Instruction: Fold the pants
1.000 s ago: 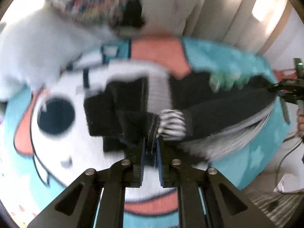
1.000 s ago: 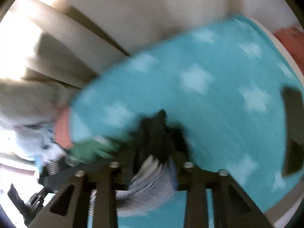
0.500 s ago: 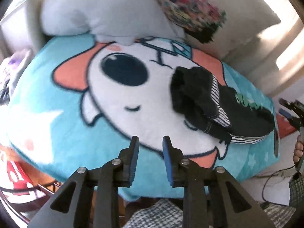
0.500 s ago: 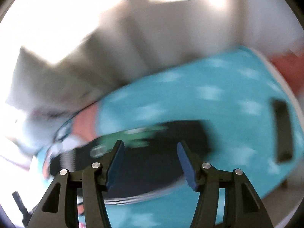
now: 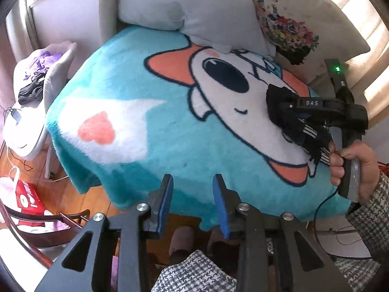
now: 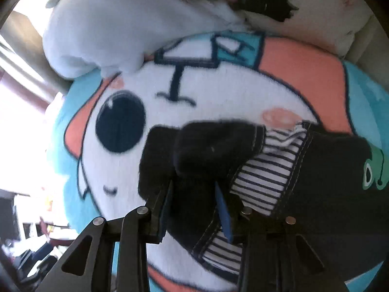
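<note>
Left gripper [image 5: 192, 203] jaws apart, empty, bottom centre, over blanket [image 5: 150, 133] edge. Right gripper [image 6: 194, 204] jaws apart, straddling bunched black pants [image 6: 211, 146], striped lining showing, centre frame.

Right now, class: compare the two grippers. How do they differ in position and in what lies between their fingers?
1. The left gripper hangs off the blanket's near edge; the right gripper is at the black pants.
2. Nothing lies between the left gripper's fingers; pants fabric lies between the right gripper's.

Shared: both are open, both have blue pads.
</note>
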A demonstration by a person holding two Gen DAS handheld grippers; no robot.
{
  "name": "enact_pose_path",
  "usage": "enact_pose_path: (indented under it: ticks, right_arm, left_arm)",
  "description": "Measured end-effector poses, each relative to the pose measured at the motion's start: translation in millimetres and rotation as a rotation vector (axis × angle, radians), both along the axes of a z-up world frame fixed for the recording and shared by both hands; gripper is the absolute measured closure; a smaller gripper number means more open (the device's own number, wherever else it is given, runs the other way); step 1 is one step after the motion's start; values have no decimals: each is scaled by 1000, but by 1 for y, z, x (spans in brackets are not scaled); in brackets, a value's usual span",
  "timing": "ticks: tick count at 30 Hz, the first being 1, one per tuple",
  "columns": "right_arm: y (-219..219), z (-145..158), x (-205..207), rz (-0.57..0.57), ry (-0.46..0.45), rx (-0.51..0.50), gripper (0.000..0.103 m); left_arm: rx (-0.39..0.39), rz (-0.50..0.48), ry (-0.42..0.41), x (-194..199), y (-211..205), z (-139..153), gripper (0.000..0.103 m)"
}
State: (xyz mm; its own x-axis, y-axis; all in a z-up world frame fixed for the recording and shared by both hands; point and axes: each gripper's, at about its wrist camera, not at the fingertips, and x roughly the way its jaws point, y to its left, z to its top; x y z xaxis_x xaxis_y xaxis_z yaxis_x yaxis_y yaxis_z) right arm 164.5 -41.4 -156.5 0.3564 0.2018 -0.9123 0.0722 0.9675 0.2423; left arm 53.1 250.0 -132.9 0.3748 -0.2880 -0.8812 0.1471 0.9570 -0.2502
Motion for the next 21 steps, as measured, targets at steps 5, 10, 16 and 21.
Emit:
enact_pose_path:
  ticks: [5,10,16,21]
  right_arm:
    - [-23,26,-29,-58,-99,109,62]
    - [-87,43,-83,-232,-169,137,53]
    - [-258,55,-168,-618,-205,51,33]
    - [-358,37,-205,-773,-190,85,22]
  left_arm:
    - [-4,-36,6,7,-6,-1,70]
    - [2,-100,-20,12,-32,7,70]
    - [-4,-111,-31,12,-65,16,69]
    - [6,-94,-6,9,-96,20,69]
